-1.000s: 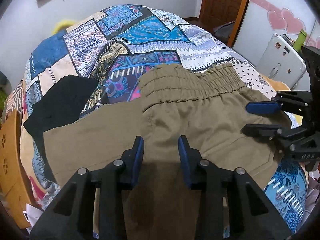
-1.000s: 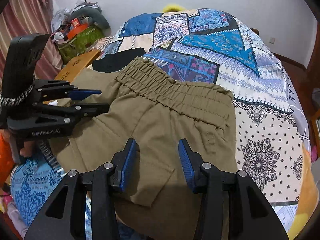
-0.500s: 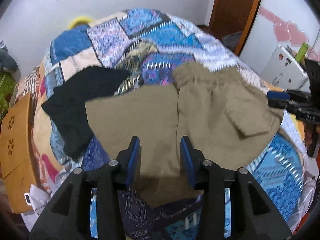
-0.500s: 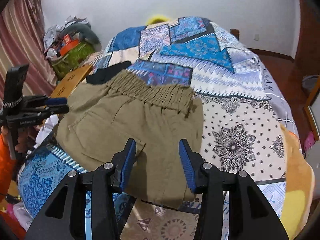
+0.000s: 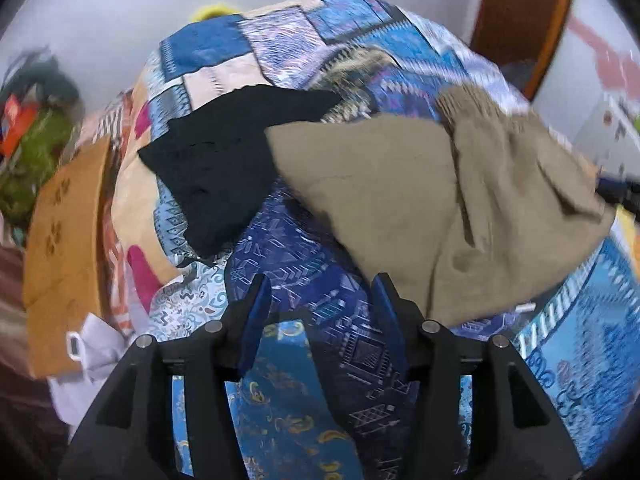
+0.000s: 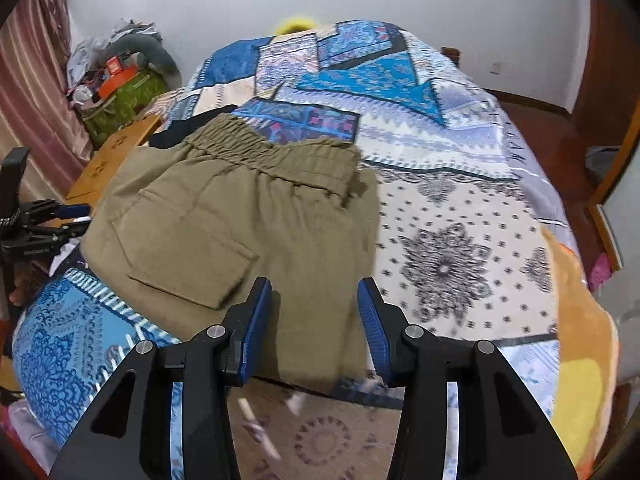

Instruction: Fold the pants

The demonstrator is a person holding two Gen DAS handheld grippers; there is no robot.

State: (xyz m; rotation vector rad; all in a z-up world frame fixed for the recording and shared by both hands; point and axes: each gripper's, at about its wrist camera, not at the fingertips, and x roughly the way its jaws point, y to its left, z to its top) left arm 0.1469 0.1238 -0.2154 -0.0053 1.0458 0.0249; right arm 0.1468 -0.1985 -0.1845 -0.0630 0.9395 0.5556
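Observation:
The olive pants (image 6: 240, 216) lie folded on the patchwork bedspread (image 6: 452, 208), elastic waistband at the far end and a back pocket facing up. My right gripper (image 6: 314, 286) hovers over their near edge, open, with nothing pinched. In the left wrist view the pants (image 5: 420, 200) sit to the right. My left gripper (image 5: 320, 284) hangs over bare blue bedspread (image 5: 304, 248) beside them; its jaws are opening and nothing is between them. Each gripper also shows small at the edge of the other's view: the left gripper (image 6: 68, 220) and the right gripper (image 5: 618, 190).
A black garment (image 5: 224, 160) lies on the bed, partly under the pants' left side. A wooden bedside piece (image 5: 64, 248) stands at the left, with white cloth (image 5: 92, 344) below it. A cluttered green basket (image 6: 120, 96) sits by the curtain. A wooden door (image 5: 520, 20) is at the back right.
My left gripper has drawn back and leftward off the pants, and its jaws have widened. My right gripper has pulled back toward the pants' near edge. The pants lie still.

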